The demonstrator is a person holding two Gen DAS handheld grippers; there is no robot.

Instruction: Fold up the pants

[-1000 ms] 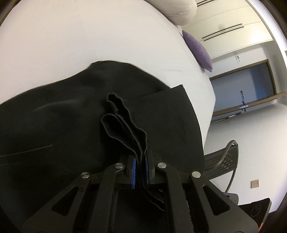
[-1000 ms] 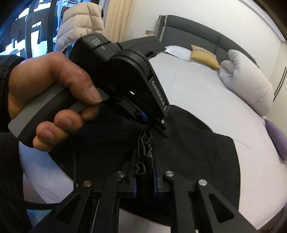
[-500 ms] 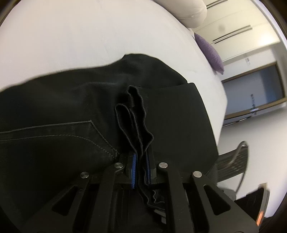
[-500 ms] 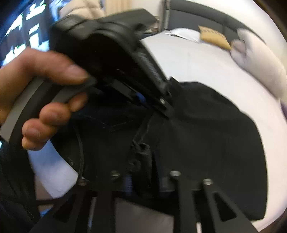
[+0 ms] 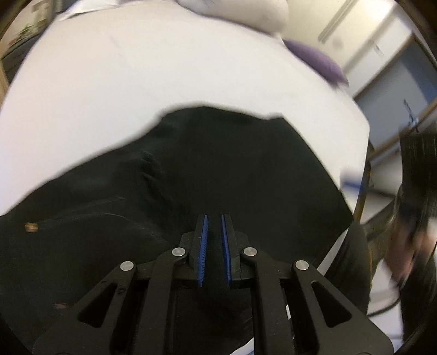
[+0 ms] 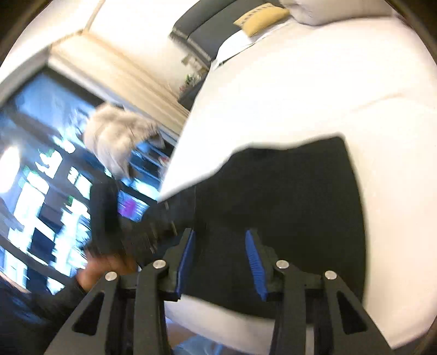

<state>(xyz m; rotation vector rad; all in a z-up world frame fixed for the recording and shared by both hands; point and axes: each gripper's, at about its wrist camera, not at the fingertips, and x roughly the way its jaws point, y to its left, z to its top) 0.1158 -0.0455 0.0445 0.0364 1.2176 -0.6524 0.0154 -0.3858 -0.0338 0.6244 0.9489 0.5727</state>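
The black pants (image 5: 207, 169) lie folded flat on the white bed (image 5: 136, 68). My left gripper (image 5: 214, 218) hovers just above them with a narrow gap between its blue pads and nothing in it. In the right wrist view the pants (image 6: 286, 196) lie near the bed's edge. My right gripper (image 6: 221, 234) is wide open and empty above them. The left gripper and the hand that holds it (image 6: 131, 232) show blurred at the left of that view.
A grey-white pillow (image 5: 245, 16) and a purple cushion (image 5: 319, 62) lie at the far side of the bed. A yellow cushion (image 6: 259, 19) leans by the dark headboard (image 6: 199, 30). A pale jacket (image 6: 120, 136) hangs by the window. A chair (image 5: 382, 218) stands beyond the bed's edge.
Both grippers have let go of the bunched pants fabric and opened. The fabric now lies flat on the pants. Both grippers have pulled back, the right one swinging away fast.
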